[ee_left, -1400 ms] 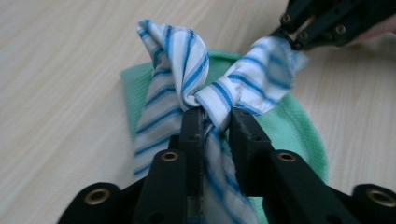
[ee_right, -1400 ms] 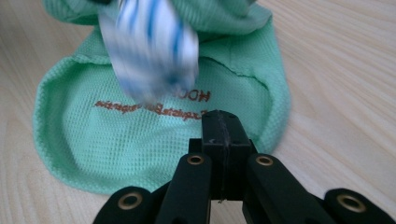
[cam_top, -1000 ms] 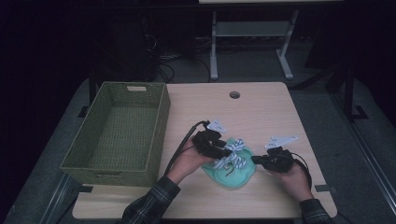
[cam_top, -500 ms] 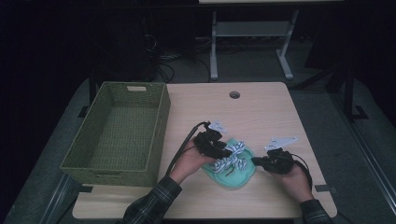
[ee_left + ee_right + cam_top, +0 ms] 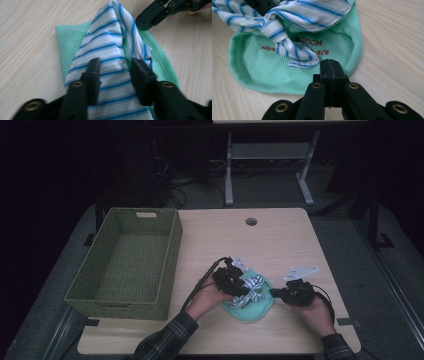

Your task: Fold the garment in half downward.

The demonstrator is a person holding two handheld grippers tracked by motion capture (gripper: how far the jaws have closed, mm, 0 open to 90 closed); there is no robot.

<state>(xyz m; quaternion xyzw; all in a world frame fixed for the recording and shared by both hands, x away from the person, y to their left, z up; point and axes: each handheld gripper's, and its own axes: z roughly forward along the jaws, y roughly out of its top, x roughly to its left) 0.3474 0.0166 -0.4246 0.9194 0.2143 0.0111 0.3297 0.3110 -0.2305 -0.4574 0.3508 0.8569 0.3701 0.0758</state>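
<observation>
The striped cloth (image 5: 110,50) lies bunched on a green cloth (image 5: 250,307) near the front edge of the table (image 5: 280,240), right of the middle and well apart from the wicker basket (image 5: 127,262) at the left edge. In the left gripper view its long axis runs from the jaws away toward the far tip, which narrows to a point near the right gripper (image 5: 274,293). The left gripper (image 5: 113,67) straddles the striped cloth, jaws partly apart and just now closing, with the fabric between them; whether the pads already press it cannot be told. The right gripper has its jaws closed together with nothing held (tips at the green cloth's edge, contact unclear). The green cloth's printed lettering is partly covered by a striped fold, and the near end of the striped cloth is cut off below the left gripper's jaws.
</observation>
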